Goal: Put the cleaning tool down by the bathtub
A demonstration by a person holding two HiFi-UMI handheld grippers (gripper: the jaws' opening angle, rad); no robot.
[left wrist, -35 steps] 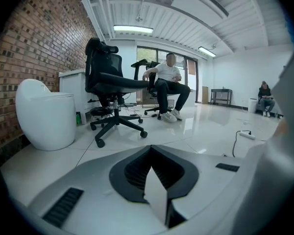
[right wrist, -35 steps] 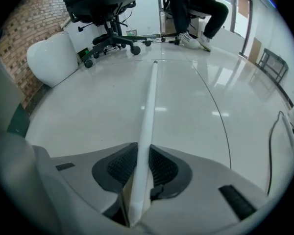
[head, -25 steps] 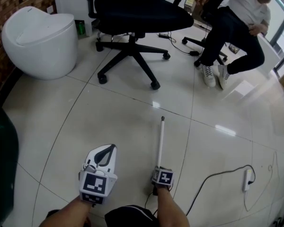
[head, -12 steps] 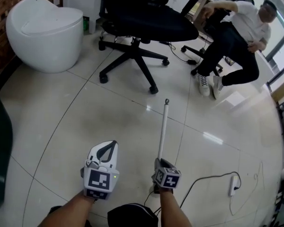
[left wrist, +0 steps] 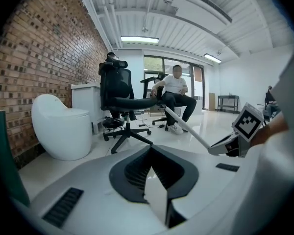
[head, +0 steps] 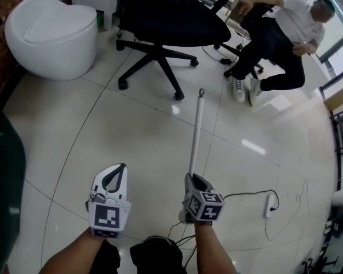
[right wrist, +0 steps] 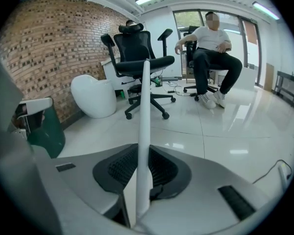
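The cleaning tool is a long white pole [head: 195,136] with a small ring at its far tip, slanting up over the tiled floor toward the office chair. My right gripper [head: 192,180] is shut on the pole's near end; in the right gripper view the pole [right wrist: 143,126] runs straight out between the jaws. My left gripper [head: 123,167] hangs beside it to the left, its jaw tips together [left wrist: 149,148] and nothing between them. A dark green tub [head: 1,181] fills the left edge of the head view. The tool's working end is hidden.
A white toilet [head: 46,33] stands at the far left by the brick wall. A black office chair [head: 160,24] with a wheeled base is ahead. Beyond it, a person [head: 274,33] sits on another chair. A power strip [head: 268,205] with its cable lies at the right.
Both grippers have risen, the right one more. The pole now shows longer and its tip reaches closer to the chair's base. The right gripper stays closed on it.
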